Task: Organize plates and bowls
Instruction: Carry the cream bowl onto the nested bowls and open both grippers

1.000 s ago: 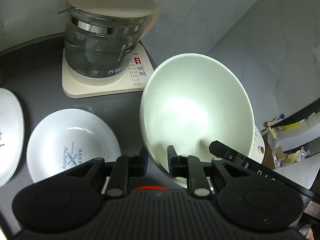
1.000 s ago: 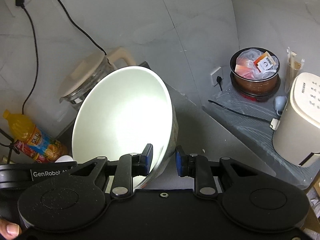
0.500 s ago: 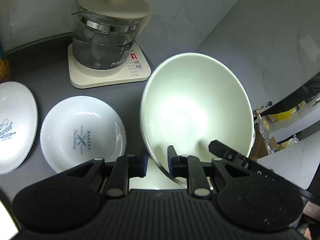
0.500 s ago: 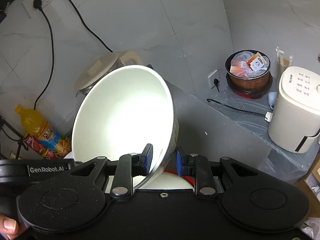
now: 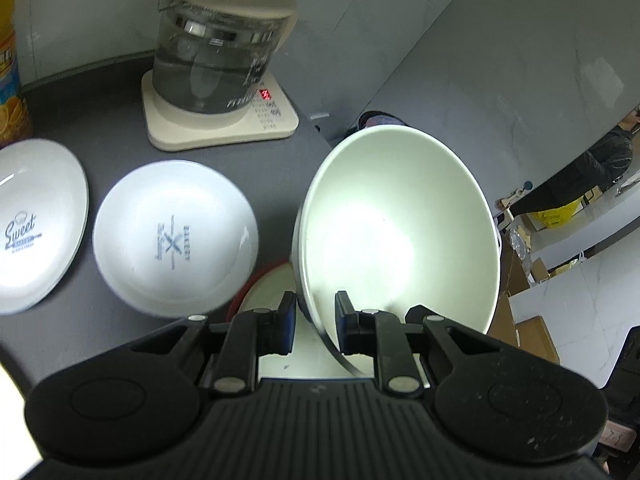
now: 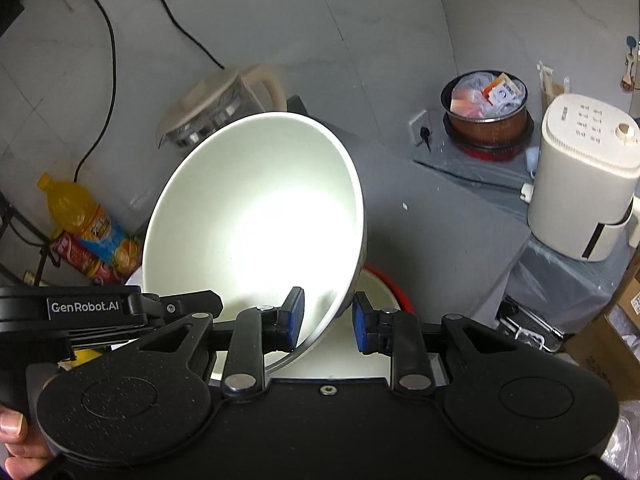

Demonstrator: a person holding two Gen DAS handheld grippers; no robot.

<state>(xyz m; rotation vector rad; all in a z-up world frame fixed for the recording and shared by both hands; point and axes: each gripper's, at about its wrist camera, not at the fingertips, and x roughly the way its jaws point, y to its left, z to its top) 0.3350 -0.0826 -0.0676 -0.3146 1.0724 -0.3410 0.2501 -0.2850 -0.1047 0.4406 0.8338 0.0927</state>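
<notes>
A large white bowl (image 5: 400, 232) hangs tilted above the dark counter, its rim pinched from two sides. My left gripper (image 5: 316, 322) is shut on the near rim. My right gripper (image 6: 327, 324) is shut on the same bowl (image 6: 256, 216), with one blue pad inside and one outside. The left gripper's body (image 6: 88, 308) shows at the left of the right wrist view. Under the bowl lies a red-rimmed white dish (image 5: 272, 284), mostly hidden. A white "Bakery" plate (image 5: 172, 236) and a "Sweet" plate (image 5: 36, 224) lie flat to the left.
A glass kettle (image 5: 216, 60) stands on its cream base at the back, with an orange juice bottle (image 6: 80, 220) against the wall. To the right, on a lower surface, are a pot of packets (image 6: 484, 116) and a white appliance (image 6: 584, 184). A person (image 5: 592, 168) stands far off.
Both grippers have carried the bowl sideways across the counter, away from the kettle. The red-rimmed dish has come into view beneath it, and the "Sweet" plate shows more fully.
</notes>
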